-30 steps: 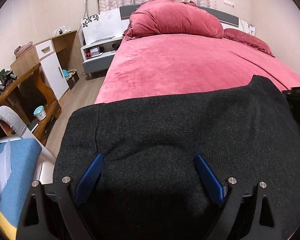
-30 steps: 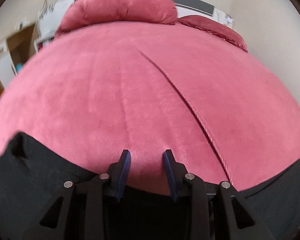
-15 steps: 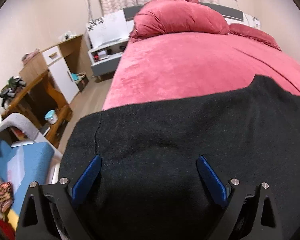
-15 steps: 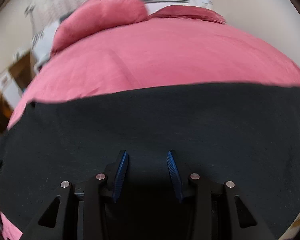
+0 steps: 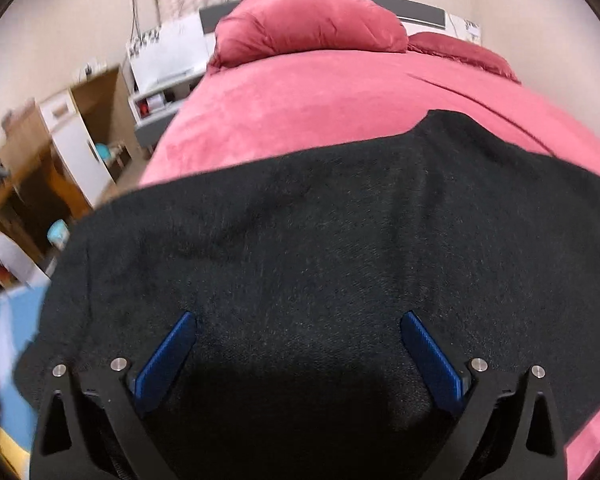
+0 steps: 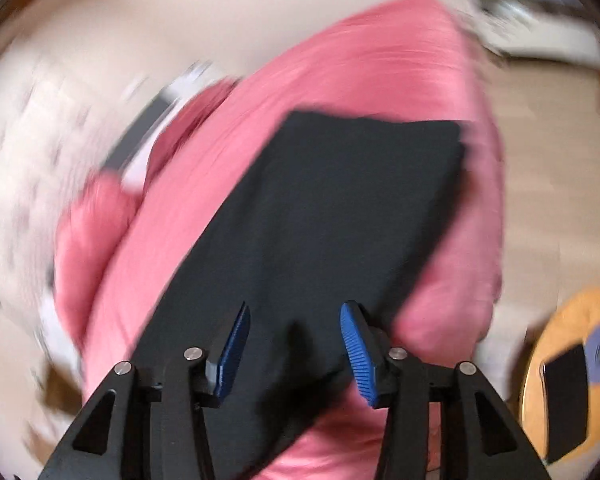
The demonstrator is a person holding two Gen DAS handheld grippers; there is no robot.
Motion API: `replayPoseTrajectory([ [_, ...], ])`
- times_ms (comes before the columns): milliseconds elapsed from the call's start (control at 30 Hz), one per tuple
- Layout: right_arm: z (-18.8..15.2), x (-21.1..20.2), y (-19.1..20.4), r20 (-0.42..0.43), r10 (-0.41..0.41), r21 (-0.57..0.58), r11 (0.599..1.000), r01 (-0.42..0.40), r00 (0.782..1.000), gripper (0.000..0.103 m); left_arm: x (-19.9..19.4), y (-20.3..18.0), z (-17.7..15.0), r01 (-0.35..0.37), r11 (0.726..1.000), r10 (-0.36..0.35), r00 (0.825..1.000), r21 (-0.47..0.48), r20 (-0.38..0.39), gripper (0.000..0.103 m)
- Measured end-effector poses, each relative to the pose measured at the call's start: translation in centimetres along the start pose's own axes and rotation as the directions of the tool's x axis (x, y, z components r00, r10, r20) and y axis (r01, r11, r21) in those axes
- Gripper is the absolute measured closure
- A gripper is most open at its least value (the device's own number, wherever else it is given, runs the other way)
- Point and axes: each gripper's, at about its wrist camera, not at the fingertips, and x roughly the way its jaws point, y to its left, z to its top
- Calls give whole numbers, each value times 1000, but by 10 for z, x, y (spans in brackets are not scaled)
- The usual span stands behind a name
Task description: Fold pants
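Observation:
The black pants [image 5: 320,240] lie flat across the foot of a pink bed [image 5: 320,92]. In the right wrist view they show as a long black band [image 6: 320,208] running along the bed's edge. My left gripper [image 5: 298,320] is wide open just above the pants, with its blue pads apart and empty. My right gripper [image 6: 294,312] is open and empty, above one end of the pants. The right wrist view is blurred by motion.
A large pink pillow [image 5: 308,24] and a second one [image 5: 460,52] lie at the head of the bed. A white nightstand [image 5: 160,76] and wooden cabinets [image 5: 80,128] stand on the left. A round orange stool [image 6: 572,376] with a dark phone stands by the bed.
My right gripper has swung round and pulled back, so its view now runs along the length of the pants. My left gripper has shifted slightly to the right and stays open.

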Motion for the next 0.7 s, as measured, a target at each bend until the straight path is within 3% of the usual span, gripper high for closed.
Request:
replayPoseTrajectory([
  [67,18,-2,-27,9,-8,110,994,7,1000,44,-1,-3,-3,-10,1000,10,1000,12,16,0],
  [133,30,9,-44,-5,32,194,981,-31,999,44,0,-5,-4,-16,1000,16,1000,15,22,0],
  [300,45,39,-45,-26,-10,223,975,16,1000,44,1,-5,-4,-17,1000,17,1000,15,23,0],
  [433,55,63,-60,-114,11,299,954,23,993,47,1,-5,-4,-17,1000,17,1000,15,23,0],
  [500,71,62,-56,-121,-7,252,967,38,993,62,1,-5,-5,-14,1000,14,1000,13,22,0],
  [533,78,57,-53,-107,-11,219,975,34,994,84,1,-5,-5,-12,1000,12,1000,12,21,0],
  [567,86,50,-52,-85,14,210,978,5,996,90,1,-5,-5,-11,1000,11,1000,12,20,0],
  [633,93,40,-51,-47,47,216,976,-36,998,90,2,-4,-5,-14,1000,14,1000,14,19,0],
  [700,90,48,-51,-75,-2,189,982,16,997,90,2,-4,-5,-14,1000,14,1000,14,19,0],
])
